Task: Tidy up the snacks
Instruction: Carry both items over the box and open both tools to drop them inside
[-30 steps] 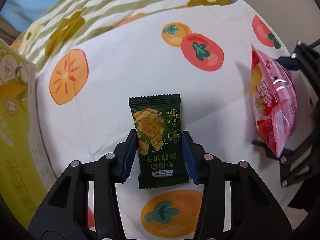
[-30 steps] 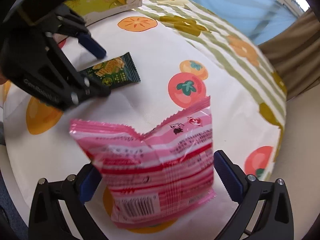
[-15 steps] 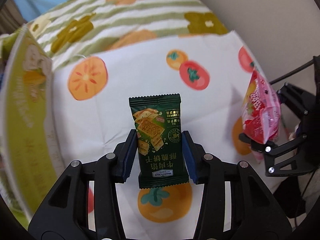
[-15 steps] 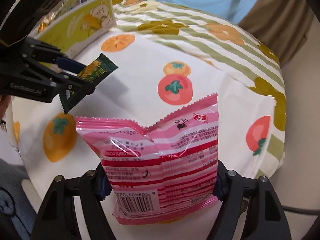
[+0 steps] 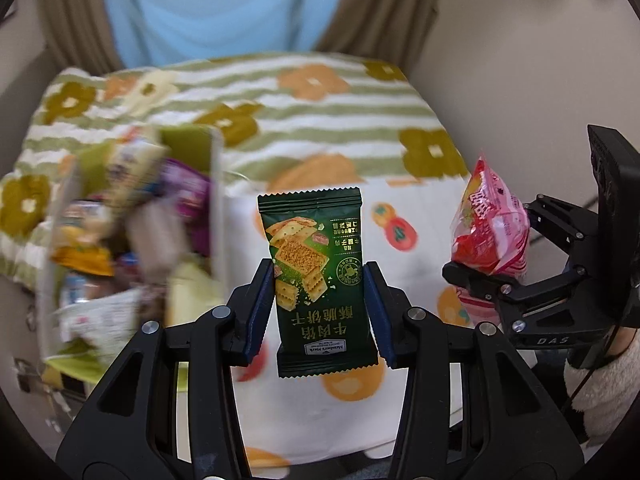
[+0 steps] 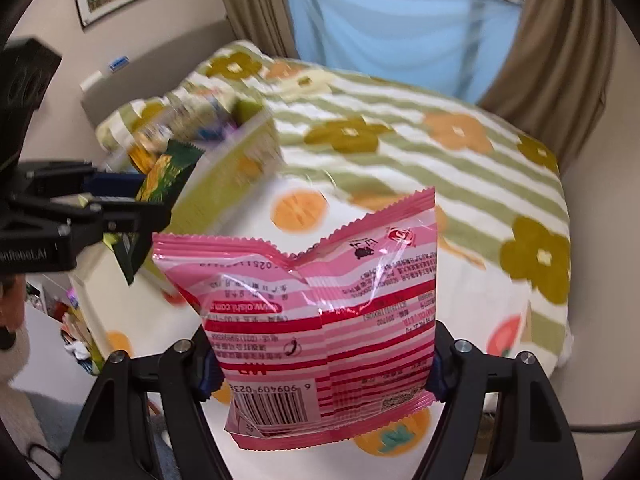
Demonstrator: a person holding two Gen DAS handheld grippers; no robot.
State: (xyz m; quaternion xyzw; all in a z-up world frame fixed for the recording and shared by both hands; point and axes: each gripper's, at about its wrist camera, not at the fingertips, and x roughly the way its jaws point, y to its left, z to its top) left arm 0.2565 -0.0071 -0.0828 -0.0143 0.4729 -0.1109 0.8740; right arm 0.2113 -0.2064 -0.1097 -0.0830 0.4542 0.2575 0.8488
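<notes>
**Both packets held clear of the bed**

My left hand-held gripper [image 5: 320, 312] is clenched on the green packet [image 5: 316, 280], blue pads [image 5: 260, 308] pressing its two long edges. The packet stands upright between the fingers, its printing upside down to me, hanging above the white cloth [image 5: 420, 280] with the orange and tomato prints.

My right hand-held gripper [image 6: 320, 372] grips the pink packet [image 6: 316, 320] across its lower part, one pad on each side edge. The barcode end sits at 6 o'clock and the crimped top at 12 o'clock, folded in at the middle. In the left wrist view that same packet shows at 3 o'clock, edge on, in the black fingers.

At 9 o'clock in the left wrist view I see the snack box [image 5: 132, 240], open and crowded with wrappers, though blur keeps me from telling them apart. In the right wrist view the box lies at 10 o'clock, just behind the green packet.

All of it lies on a bed with a striped flower blanket [image 6: 440, 152]. Brown curtains [image 6: 552, 40] and a blue drape [image 6: 380, 20] hang at 12 o'clock. A fuzzy white sleeve [image 5: 600, 380] shows at 4 o'clock in the left wrist view.
</notes>
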